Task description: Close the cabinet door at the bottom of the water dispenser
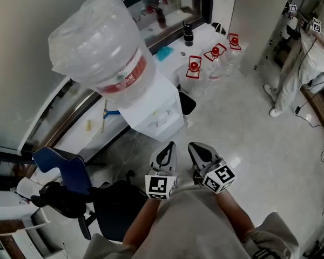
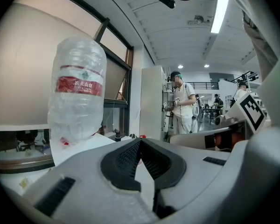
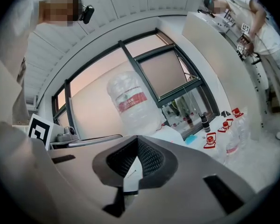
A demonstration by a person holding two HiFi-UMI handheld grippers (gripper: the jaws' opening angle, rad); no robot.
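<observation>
The white water dispenser (image 1: pixel 157 114) stands by the window, with a large clear bottle (image 1: pixel 100 47) bearing a red label upended on top. A dark shape (image 1: pixel 187 102) shows low at its right side; I cannot tell whether that is the cabinet door. My left gripper (image 1: pixel 170 145) and right gripper (image 1: pixel 193 146) are held side by side high in front of the person's chest, apart from the dispenser, both shut and empty. In the left gripper view the left gripper (image 2: pixel 140 142) points level at the bottle (image 2: pixel 77 97). The right gripper (image 3: pixel 137 139) also faces the bottle (image 3: pixel 130 101).
Several small red-capped water bottles (image 1: pixel 195 66) and a black flask (image 1: pixel 188 33) stand on the floor beyond the dispenser. A blue office chair (image 1: pixel 62 169) sits at the lower left. A person in white (image 1: pixel 299 58) stands at the far right near shelving.
</observation>
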